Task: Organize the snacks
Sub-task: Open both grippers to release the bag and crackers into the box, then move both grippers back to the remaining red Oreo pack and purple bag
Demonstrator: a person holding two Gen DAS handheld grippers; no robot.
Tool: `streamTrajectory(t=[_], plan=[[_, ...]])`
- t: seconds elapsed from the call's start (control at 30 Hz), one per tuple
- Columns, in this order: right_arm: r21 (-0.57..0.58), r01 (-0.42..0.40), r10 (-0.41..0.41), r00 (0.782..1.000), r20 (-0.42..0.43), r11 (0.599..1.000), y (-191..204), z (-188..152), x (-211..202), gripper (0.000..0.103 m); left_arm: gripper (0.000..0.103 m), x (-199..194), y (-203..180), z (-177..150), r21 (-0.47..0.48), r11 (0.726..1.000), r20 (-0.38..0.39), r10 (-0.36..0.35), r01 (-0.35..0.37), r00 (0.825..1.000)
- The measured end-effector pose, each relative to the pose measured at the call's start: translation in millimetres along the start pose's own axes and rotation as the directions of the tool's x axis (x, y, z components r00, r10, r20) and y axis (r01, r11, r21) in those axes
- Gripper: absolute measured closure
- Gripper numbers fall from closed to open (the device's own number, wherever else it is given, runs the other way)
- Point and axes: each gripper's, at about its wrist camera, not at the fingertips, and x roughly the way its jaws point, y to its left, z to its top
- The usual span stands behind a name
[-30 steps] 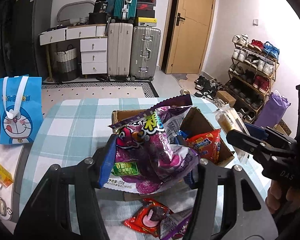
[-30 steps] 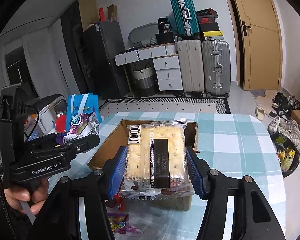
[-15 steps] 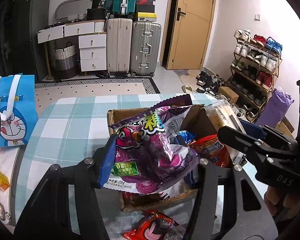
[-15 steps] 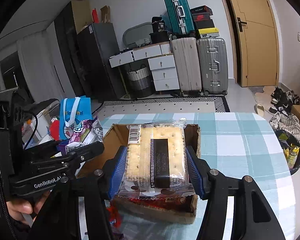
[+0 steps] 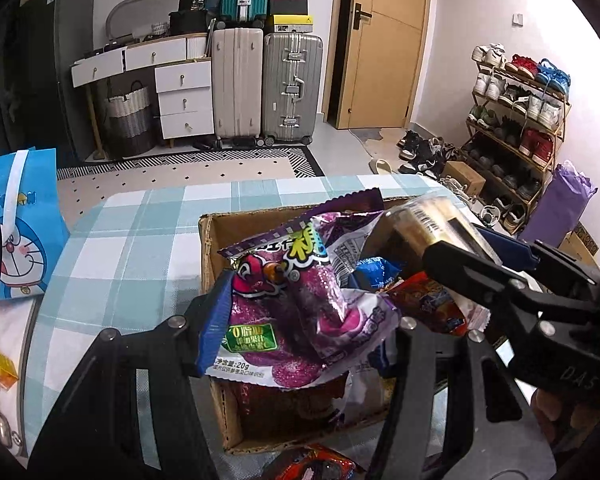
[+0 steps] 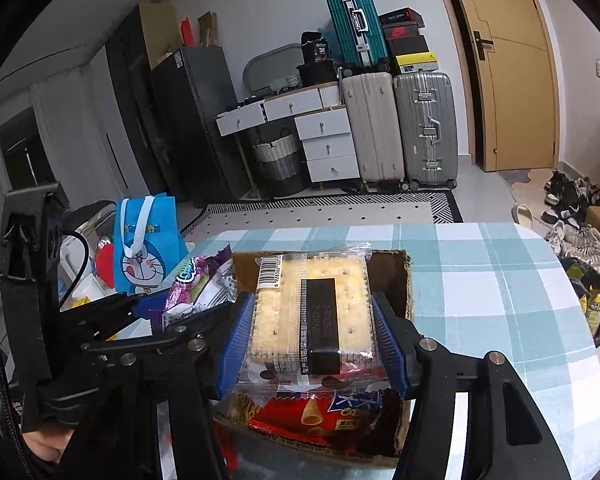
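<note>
The left gripper (image 5: pixel 304 320) is clamped on a purple candy bag (image 5: pixel 300 304) above the cardboard box (image 5: pixel 206 264), which sits mid-table on the checked tablecloth (image 5: pixel 132 240). The right gripper (image 6: pixel 312 344) pinches a clear cracker pack (image 6: pixel 312 312) over the same box. Only the right wrist view shows the red snack bag (image 6: pixel 312 416) lying inside at the near wall; only the left one shows a blue wrapper (image 5: pixel 374 270) deeper in. Since a second ago both packs have come lower and closer over the box.
</note>
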Motion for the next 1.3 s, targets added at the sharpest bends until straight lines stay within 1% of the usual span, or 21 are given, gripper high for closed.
streamTrajectory(t=[0.17, 0.2, 0.23, 0.27, 0.33, 0.37, 0.43, 0.47, 0.53, 0.6, 0.63, 0.77, 0.8, 0.83, 0.93, 1.03, 1.13, 1.3], plan=[[0.009, -0.007, 0.007, 1.0, 0.0, 1.0, -2.9, 3.8, 3.9, 0.044, 0.049, 5.5, -0.2, -1.0, -0.005, 1.0, -0.009, -0.012, 0.012, 1.0], [0.01, -0.008, 0.008, 1.0, -0.001, 1.0, -3.4, 3.9, 2.9, 0.043, 0.049, 5.6, -0.6, -0.4, -0.003, 1.0, -0.011, -0.015, 0.015, 1.0], [0.009, -0.012, 0.012, 1.0, 0.003, 1.0, -3.7, 4.3, 1.3, 0.037, 0.049, 5.9, -1.6, -1.3, 0.002, 1.0, -0.013, -0.023, 0.023, 1.0], [0.006, -0.015, 0.015, 1.0, 0.013, 1.0, -3.8, 4.0, -1.9, 0.035, 0.049, 6.3, -2.9, -2.4, 0.007, 1.0, -0.014, -0.027, 0.027, 1.0], [-0.004, 0.0, 0.0, 1.0, 0.031, 1.0, -3.9, 2.9, -9.9, 0.025, 0.048, 7.0, -4.0, -2.6, 0.017, 1.0, -0.017, -0.025, 0.026, 1.0], [-0.006, 0.005, -0.005, 0.999, 0.035, 1.0, -4.2, 1.9, -13.2, 0.022, 0.048, 6.2, -3.9, -2.8, 0.022, 0.999, -0.019, -0.023, 0.023, 1.0], [-0.001, 0.005, -0.005, 1.0, 0.03, 1.0, -6.3, -0.9, -19.3, 0.008, 0.044, 4.4, -4.9, -3.1, 0.033, 0.999, -0.016, -0.02, 0.02, 1.0], [0.008, 0.004, -0.004, 1.0, 0.025, 1.0, -8.1, -2.3, -22.6, 0.006, 0.041, 2.9, -5.5, -3.2, 0.038, 0.999, -0.011, -0.018, 0.018, 1.0], [0.026, 0.005, -0.006, 1.0, 0.018, 1.0, -12.4, -4.8, -28.8, 0.003, 0.026, -3.4, -5.3, -3.5, 0.04, 0.999, 0.0, -0.017, 0.016, 1.0], [0.041, 0.025, -0.026, 0.999, 0.02, 0.999, -16.3, -7.3, -35.0, 0.002, 0.021, -13.5, -3.3, -4.8, 0.035, 0.999, 0.023, -0.024, 0.023, 0.999], [0.047, 0.036, -0.038, 0.999, 0.021, 0.998, -18.2, -9.1, -38.7, 0.002, 0.021, -18.8, -1.8, -5.9, 0.033, 0.999, 0.027, -0.025, 0.025, 0.999], [0.064, 0.056, -0.057, 0.998, 0.017, 0.996, -25.3, -16.7, -49.6, 0.001, 0.012, -40.0, 5.7, -14.5, 0.026, 1.0, 0.03, -0.012, 0.011, 0.999], [0.065, 0.058, -0.059, 0.998, 0.011, 0.996, -25.8, -18.8, -50.9, 0.001, 0.005, -44.8, 6.6, -16.9, 0.023, 1.0, 0.03, -0.008, 0.008, 1.0], [0.067, 0.061, -0.061, 0.998, 0.003, 0.996, -27.0, -20.6, -52.0, 0.001, 0.001, -50.1, 8.4, -20.4, 0.02, 1.0, 0.032, -0.003, 0.002, 0.999], [0.072, 0.062, -0.06, 0.998, -0.018, 0.995, -27.1, -31.2, -54.7, 0.001, 0.001, -66.4, 14.4, -32.6, 0.007, 1.0, 0.048, 0.014, -0.014, 0.999], [0.063, 0.052, -0.05, 0.998, -0.037, 0.997, -23.1, -45.3, -58.8, 0.001, 0.001, -76.0, 20.7, -45.9, -0.002, 1.0, 0.031, 0.018, -0.018, 0.999], [0.047, 0.049, -0.046, 0.997, -0.064, 0.998, -16.2, -59.2, -60.8, 0.001, 0.001, -82.8, 26.6, -60.2, -0.013, 0.999, 0.015, 0.041, -0.041, 0.999], [0.03, 0.041, -0.038, 0.994, -0.106, 0.999, -8.4, -84.4, -61.7, 0.001, 0.001, -89.9, 34.5, -79.5, -0.04, 0.998, -0.006, 0.042, -0.042, 0.999]])
